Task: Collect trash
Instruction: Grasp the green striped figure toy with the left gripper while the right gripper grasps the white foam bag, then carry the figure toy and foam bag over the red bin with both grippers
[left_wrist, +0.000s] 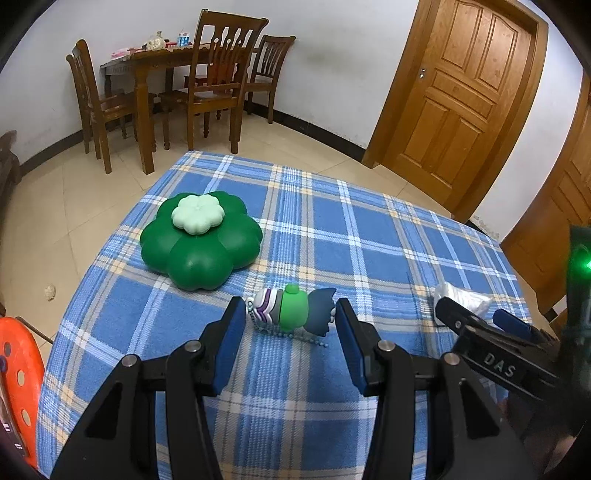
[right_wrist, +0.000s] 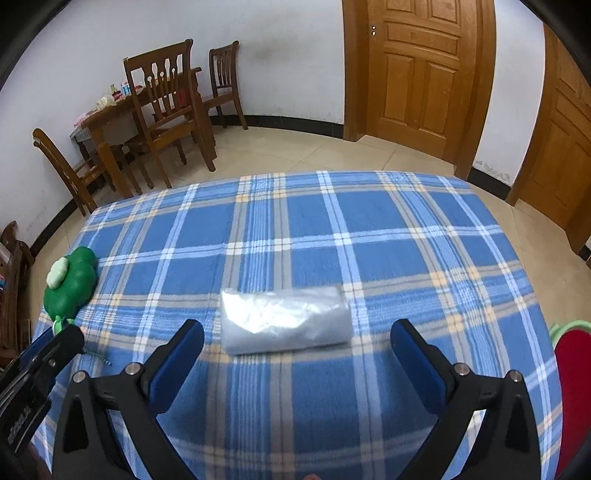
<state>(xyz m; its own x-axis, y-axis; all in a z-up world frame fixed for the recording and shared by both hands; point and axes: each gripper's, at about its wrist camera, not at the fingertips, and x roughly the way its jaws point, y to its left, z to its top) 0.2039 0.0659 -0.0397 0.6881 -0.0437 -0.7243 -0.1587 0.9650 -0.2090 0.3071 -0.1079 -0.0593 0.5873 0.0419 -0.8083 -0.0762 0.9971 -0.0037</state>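
— Toy or wrapper first?

— Wrapper, I judge. My right tool (right_wrist: 297, 338) hangs released, jaws wide, either side of the crumpled clear plastic bag (right_wrist: 286, 319) lying on the plaid worktop (right_wrist: 369, 254); neither pad touches it. I'd go lower, centre on the bundle, and close slowly so the film bunches instead of slipping out.

— And the left?

— My left tool (left_wrist: 291, 315) is also unclenched, straddling the small keychain figure (left_wrist: 291, 308) without gripping it.

— Where does the trash go?

— Probably the green flower-shaped bin (left_wrist: 201, 240), far left of the worktop. Its pale lid (left_wrist: 198, 214) is shut, so I can't tell what's inside.
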